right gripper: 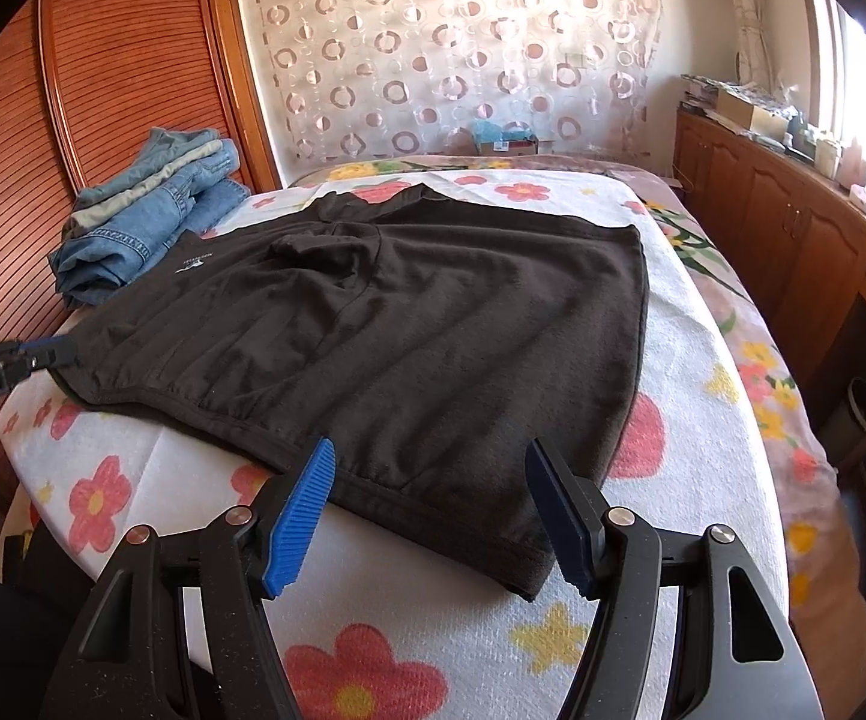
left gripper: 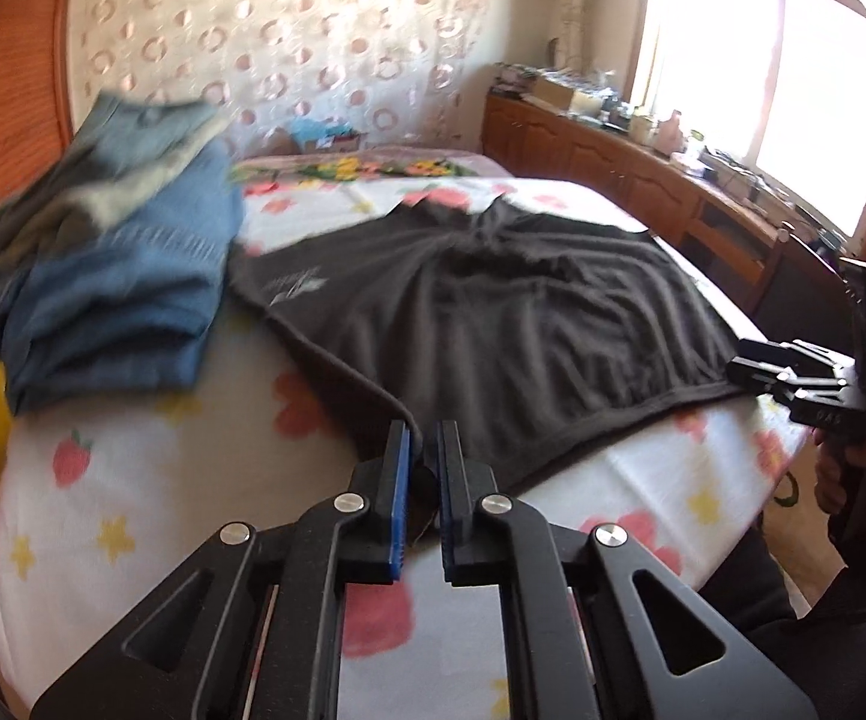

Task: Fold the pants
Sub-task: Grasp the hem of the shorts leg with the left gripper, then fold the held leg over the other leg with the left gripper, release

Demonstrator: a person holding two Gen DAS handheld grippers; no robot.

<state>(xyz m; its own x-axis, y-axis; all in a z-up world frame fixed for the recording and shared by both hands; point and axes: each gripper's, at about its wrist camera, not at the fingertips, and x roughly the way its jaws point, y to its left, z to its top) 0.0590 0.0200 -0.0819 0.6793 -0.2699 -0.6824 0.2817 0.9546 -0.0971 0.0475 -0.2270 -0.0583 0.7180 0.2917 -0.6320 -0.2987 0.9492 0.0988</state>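
Observation:
Dark brown pants (left gripper: 523, 324) (right gripper: 433, 324) lie spread flat on a flower-print bed sheet (right gripper: 703, 480). My left gripper (left gripper: 423, 438) is shut on their near left corner, with dark cloth pinched between the blue pads. The right wrist view shows that left gripper (right gripper: 54, 354) at the pants' left corner, with a hand on its handle. My right gripper (right gripper: 429, 450) stands open over the pants' near right hem. The cloth lies between the blue pads, which do not press on it. In the left wrist view the right gripper (left gripper: 757, 360) sits at the hem's right end.
A stack of folded jeans (left gripper: 120, 276) (right gripper: 150, 210) lies at the bed's far left, beside a wooden wardrobe (right gripper: 102, 90). A wooden cabinet (right gripper: 793, 222) crowded with items runs along the right wall under a window. A small box (right gripper: 505, 141) sits beyond the bed.

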